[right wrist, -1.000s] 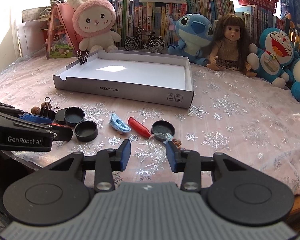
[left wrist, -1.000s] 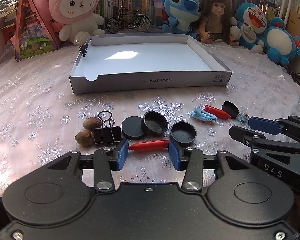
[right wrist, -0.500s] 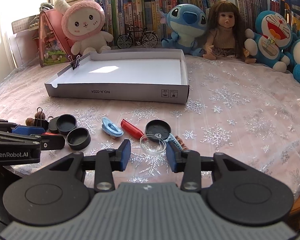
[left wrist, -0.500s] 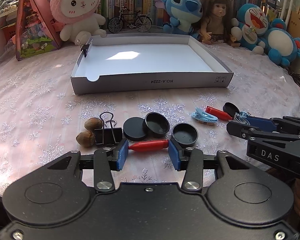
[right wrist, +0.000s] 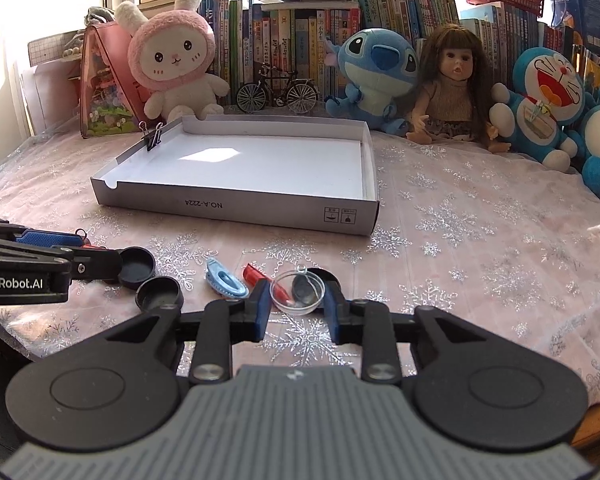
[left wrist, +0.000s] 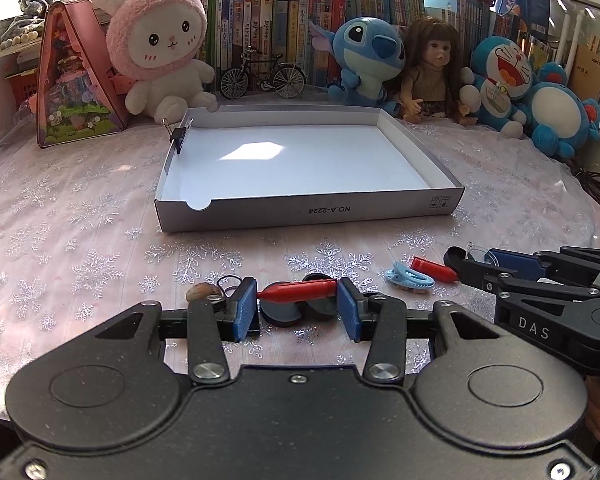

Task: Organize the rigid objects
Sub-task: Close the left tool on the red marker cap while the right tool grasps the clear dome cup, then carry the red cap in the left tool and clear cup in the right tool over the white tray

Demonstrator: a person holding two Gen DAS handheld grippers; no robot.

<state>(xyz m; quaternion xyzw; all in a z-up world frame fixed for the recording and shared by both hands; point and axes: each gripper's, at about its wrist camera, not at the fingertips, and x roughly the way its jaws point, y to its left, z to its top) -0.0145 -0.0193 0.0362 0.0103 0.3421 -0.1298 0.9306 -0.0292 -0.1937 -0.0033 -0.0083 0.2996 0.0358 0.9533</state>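
Note:
My left gripper [left wrist: 296, 297] is shut on a red crayon [left wrist: 300, 290], held crosswise just above two black lids [left wrist: 284, 312]. My right gripper [right wrist: 297, 297] is shut on a clear round dish [right wrist: 300, 294], its blue pads pressing on the rim. A second red crayon [right wrist: 256, 274] and a blue hair clip [right wrist: 224, 282] lie just left of it, and a black lid [right wrist: 330, 276] lies behind the dish. The empty white cardboard tray [left wrist: 308, 212] sits further back. In the left wrist view the right gripper [left wrist: 474, 264] reaches in from the right.
A brown nut [left wrist: 202, 292] and a binder clip [left wrist: 228, 281] lie left of my left gripper. Two more black lids [right wrist: 158, 292] lie near the left gripper. Another binder clip [right wrist: 153, 138] grips the tray's left wall. Plush toys, a doll and books line the back.
The right gripper's jaws closed onto the clear dish, which lay loose on the cloth before. The left gripper rose slightly with the red crayon, so the black lids now show beneath it.

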